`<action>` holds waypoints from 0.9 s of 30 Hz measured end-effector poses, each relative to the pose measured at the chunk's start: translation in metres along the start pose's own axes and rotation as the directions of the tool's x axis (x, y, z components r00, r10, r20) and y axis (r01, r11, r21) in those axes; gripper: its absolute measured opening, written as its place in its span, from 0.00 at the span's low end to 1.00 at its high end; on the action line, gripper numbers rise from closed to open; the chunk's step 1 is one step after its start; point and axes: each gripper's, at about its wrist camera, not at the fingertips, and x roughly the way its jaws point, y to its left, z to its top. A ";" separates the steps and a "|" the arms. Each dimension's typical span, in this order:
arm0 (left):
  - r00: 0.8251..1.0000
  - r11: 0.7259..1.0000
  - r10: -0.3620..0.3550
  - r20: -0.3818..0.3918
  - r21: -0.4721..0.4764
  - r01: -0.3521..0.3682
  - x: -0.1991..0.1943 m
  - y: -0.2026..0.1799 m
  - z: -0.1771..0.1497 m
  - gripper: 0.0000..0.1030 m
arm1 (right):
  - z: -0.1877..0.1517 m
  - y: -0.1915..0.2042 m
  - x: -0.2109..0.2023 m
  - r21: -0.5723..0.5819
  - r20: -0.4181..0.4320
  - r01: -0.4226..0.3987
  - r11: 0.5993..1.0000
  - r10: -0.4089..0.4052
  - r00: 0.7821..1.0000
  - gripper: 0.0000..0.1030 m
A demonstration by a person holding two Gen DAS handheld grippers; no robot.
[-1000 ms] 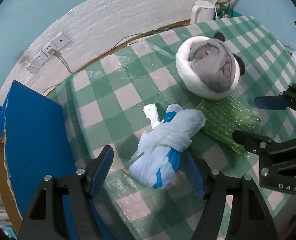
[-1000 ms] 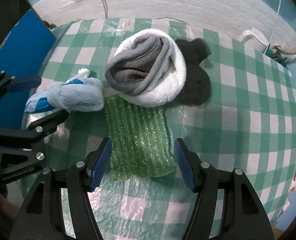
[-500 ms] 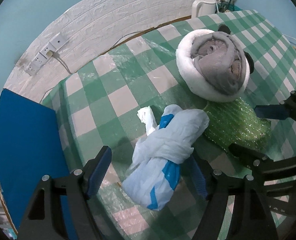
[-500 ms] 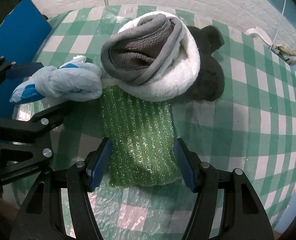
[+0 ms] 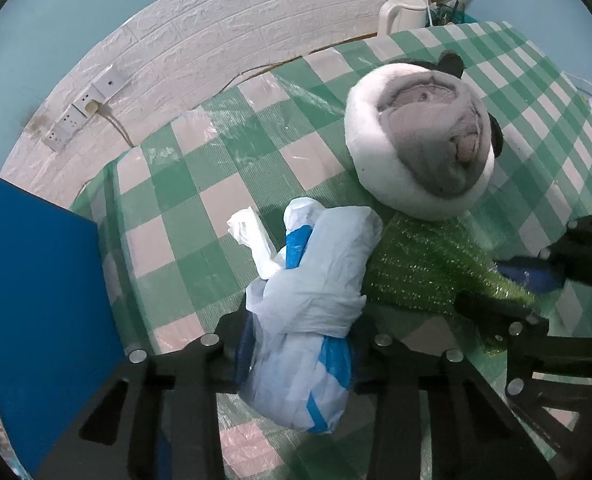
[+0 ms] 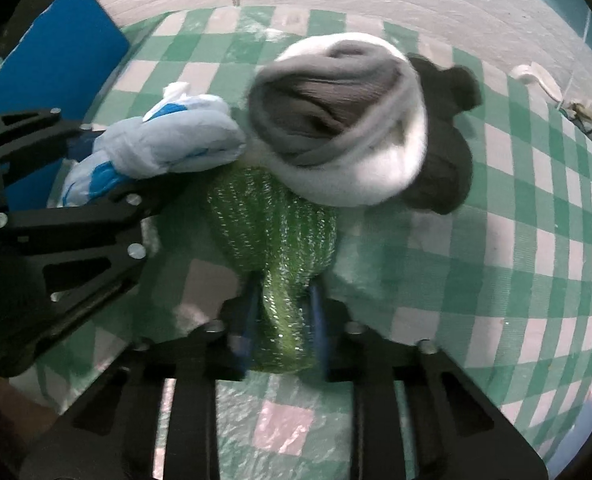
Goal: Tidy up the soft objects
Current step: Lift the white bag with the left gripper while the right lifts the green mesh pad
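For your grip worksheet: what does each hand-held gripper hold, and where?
Left hand-held gripper: knotted white-and-blue plastic bag, near end. Right hand-held gripper: glittery green cloth, near end.

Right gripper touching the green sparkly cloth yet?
Touching. The right wrist view shows the right gripper with both blue pads pressed into the bunched green cloth.

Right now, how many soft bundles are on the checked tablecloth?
3: white-and-blue plastic bundle in the left gripper, glittery green scrubber cloth in the right gripper, grey-and-white plush roll behind.
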 end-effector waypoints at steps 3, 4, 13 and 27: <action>1.000 1.000 0.008 0.011 0.004 -0.009 -0.004 -0.001 -0.004 0.31 | -0.001 0.004 -0.002 -0.015 -0.007 0.019 1.000 -0.019 1.000 0.13; 1.000 1.000 0.008 0.013 0.002 -0.008 -0.005 0.000 -0.005 0.31 | -0.002 0.005 -0.003 -0.013 -0.008 0.022 1.000 -0.022 1.000 0.13; 0.999 0.999 0.018 0.035 -0.030 -0.017 -0.022 0.010 -0.014 0.30 | 0.000 0.010 -0.017 0.006 -0.004 0.030 1.000 -0.030 1.000 0.13; 0.997 0.997 0.046 0.062 -0.066 -0.042 -0.058 0.014 -0.035 0.30 | 0.006 0.020 -0.052 0.008 0.051 0.017 1.000 -0.018 0.999 0.13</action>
